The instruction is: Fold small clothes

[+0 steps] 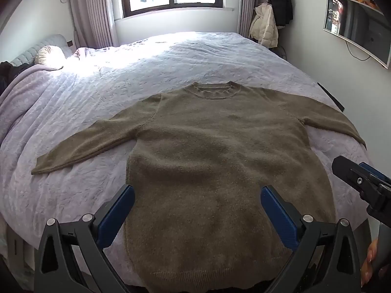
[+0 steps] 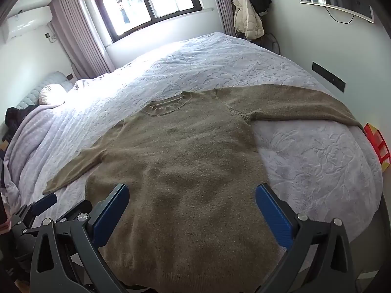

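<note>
An olive-brown knitted sweater [image 1: 215, 151] lies flat on the bed, collar away from me, hem at the near edge, both sleeves spread out sideways. In the left wrist view my left gripper [image 1: 198, 193] hovers open above the sweater's lower body, its blue pads wide apart with nothing between them. The right gripper's black body shows at that view's right edge. In the right wrist view the sweater [image 2: 185, 156] fills the middle, and my right gripper [image 2: 193, 193] stands open over its lower right part. The left gripper's body shows at the lower left there.
The bed [image 1: 171, 56] has a pale lilac embossed cover and a round cushion [image 1: 50, 53] near the headboard. Jackets [image 1: 266, 29] hang in the far corner beside the window. A screen [image 1: 359, 26] is mounted on the right wall. A red object [image 2: 377, 144] sits beside the bed.
</note>
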Demonstrator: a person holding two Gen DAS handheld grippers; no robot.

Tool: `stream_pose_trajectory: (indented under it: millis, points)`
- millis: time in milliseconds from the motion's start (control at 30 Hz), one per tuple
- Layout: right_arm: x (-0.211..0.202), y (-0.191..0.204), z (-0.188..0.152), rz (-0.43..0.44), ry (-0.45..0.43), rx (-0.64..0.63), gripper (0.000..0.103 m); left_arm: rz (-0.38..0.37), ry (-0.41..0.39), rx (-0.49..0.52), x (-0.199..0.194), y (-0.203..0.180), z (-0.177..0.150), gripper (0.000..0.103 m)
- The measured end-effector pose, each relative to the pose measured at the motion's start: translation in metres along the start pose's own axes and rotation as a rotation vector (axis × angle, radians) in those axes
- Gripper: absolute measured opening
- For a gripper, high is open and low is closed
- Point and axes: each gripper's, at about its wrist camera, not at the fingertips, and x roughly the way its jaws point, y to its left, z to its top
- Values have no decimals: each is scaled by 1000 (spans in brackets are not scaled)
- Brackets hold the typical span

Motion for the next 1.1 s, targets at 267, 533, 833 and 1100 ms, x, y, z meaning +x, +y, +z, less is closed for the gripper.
stream_pose_trajectory:
  millis: [267,533,833,1100]
  points:
    - [-8,1,-1,29,-37,-19,103,-9,5,-28,0,4,-3,103]
    - [1,-4,-3,111,-2,12,103,-48,21,-38,2,-1,-3,103]
    - [8,-4,-2,66,37,-15,103,40,6,7,5,-9,-5,103]
    - [14,-8,-3,63,51,-6,103,52,30,20,10,-14,-5,103]
